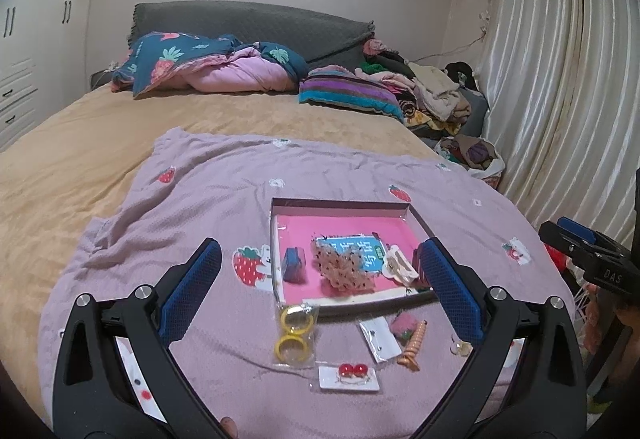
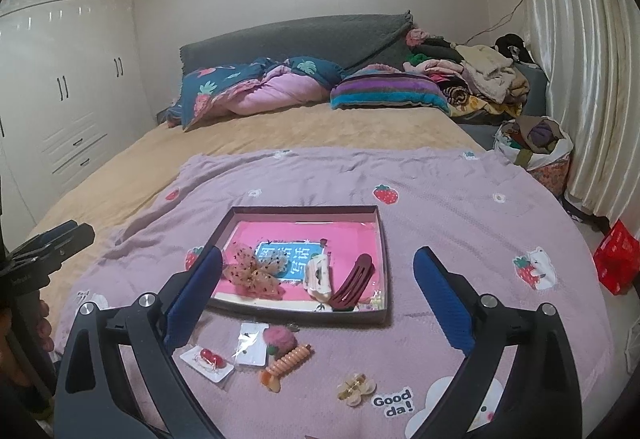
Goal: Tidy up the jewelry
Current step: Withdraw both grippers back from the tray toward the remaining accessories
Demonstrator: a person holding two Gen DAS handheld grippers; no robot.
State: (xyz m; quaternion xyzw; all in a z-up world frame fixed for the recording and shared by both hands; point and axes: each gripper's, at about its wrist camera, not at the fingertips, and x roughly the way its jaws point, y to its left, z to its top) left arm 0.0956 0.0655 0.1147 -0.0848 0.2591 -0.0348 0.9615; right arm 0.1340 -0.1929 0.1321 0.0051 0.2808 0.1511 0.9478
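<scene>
Both grippers hang above the near edge of the lilac blanket [image 2: 460, 199], each with its blue pads spread wide and nothing between them. The right gripper [image 2: 318, 299] is open about as far as it goes and widening a touch, and the left gripper [image 1: 320, 291] stands just as wide and empty. What matters for the next pick is that the loose pieces lie on the blanket in front of the shallow box [image 2: 382, 271], between the box's near wall and the person, so either claw has to come down and a little back toward the holder rather than forward. The orange spiral clip [image 2: 285, 363] lies with its long axis slanting from lower left to upper right in the right-hand view, so I'd guess the jaws should close across it rather than along it; the right gripper looks the nearer of the two to it. Counting outside the box: one packet holding two yellow rings [image 1: 295, 331], one white card with a red pair [image 2: 208, 359], one clear packet [image 2: 252, 347], one fuzzy pink piece [image 2: 280, 338], the one spiral clip, and one pale flower clip [image 2: 355, 388]. Inside the box: one spotted gauze bow [image 2: 256, 271], one cream clip [image 2: 319, 275], one dark red claw clip [image 2: 354, 285] and one small blue-and-pink item [image 1: 295, 265] at the left side.
</scene>
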